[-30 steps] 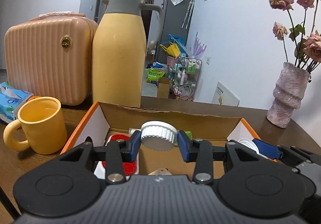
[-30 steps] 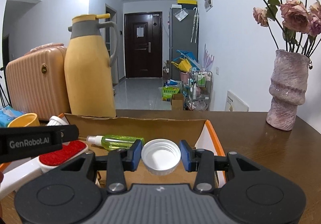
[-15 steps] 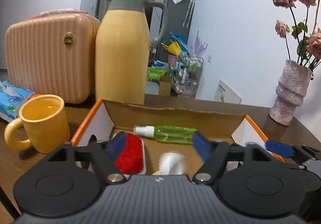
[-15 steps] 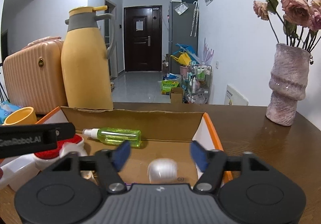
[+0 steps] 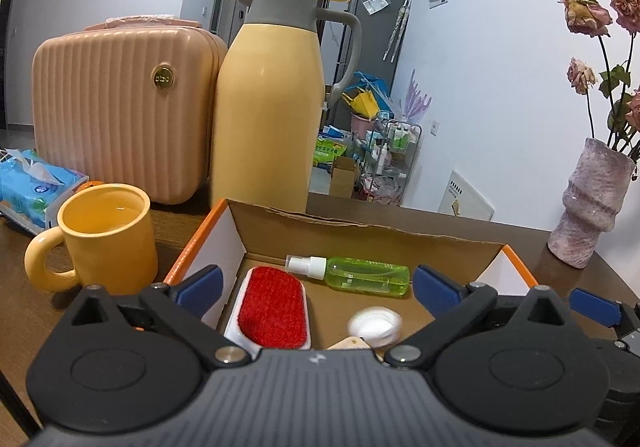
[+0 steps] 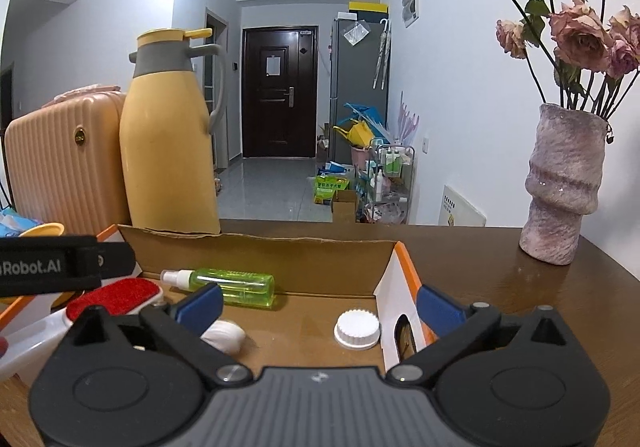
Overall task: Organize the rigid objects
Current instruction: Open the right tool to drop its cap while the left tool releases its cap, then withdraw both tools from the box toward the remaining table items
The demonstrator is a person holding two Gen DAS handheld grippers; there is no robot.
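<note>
Now both white caps lie on the floor of the cardboard box point(image 6: 256, 247): one ridged cap point(image 6: 357, 330) flat by the right wall, the other cap point(image 5: 375, 326) blurred beside the red brush point(image 5: 274, 311), near the green spray bottle point(image 5: 356, 275). Left gripper point(image 5: 316, 283) and right gripper point(image 6: 320, 305): jaws opening, nothing between the pads. Judgement: lift each straight back clear of the box walls before reaching for more. Both point slightly downward over the near edge.

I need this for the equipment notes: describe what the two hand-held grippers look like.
Both look alike: the left hand-held gripper and the right hand-held gripper have a ribbed dark-grey body, black linkage arms with silver pivot bolts, and blue finger pads. One side bears white "Robot.AI" lettering.
</note>
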